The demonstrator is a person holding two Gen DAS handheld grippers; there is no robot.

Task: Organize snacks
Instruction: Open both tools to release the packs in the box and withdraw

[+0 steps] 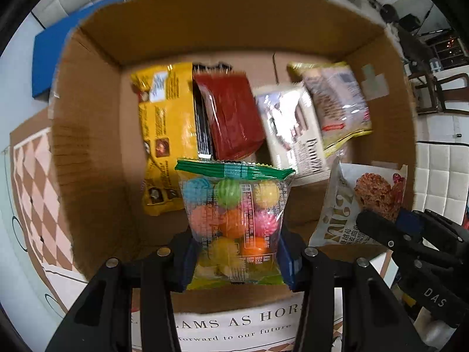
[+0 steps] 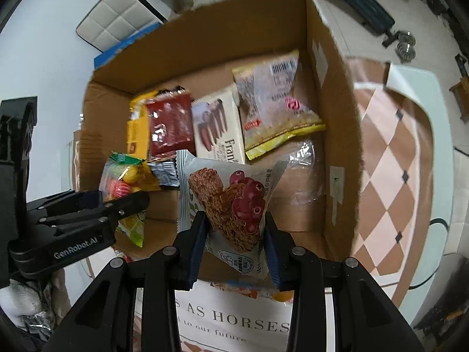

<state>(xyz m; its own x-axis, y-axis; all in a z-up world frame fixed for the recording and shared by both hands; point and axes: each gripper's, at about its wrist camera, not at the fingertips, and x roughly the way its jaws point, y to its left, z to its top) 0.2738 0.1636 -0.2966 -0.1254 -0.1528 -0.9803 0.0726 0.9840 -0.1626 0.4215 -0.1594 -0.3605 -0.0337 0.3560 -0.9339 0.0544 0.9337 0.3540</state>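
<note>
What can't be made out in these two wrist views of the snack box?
- Left wrist: print on the yellow bag and biscuit box is smeared by blur.
- Left wrist: the black packet is mostly hidden under the red packet.
- Right wrist: the clear wrapper is glare-washed, its contents unreadable.
- Both views: the tablecloth slogan is cut by the tongs.

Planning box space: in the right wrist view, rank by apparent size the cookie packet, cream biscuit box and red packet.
1. Cookie packet, though nearness to the camera, held in the right gripper, inflates it.
2. Cream biscuit box.
3. Red packet, partly covered.
</note>
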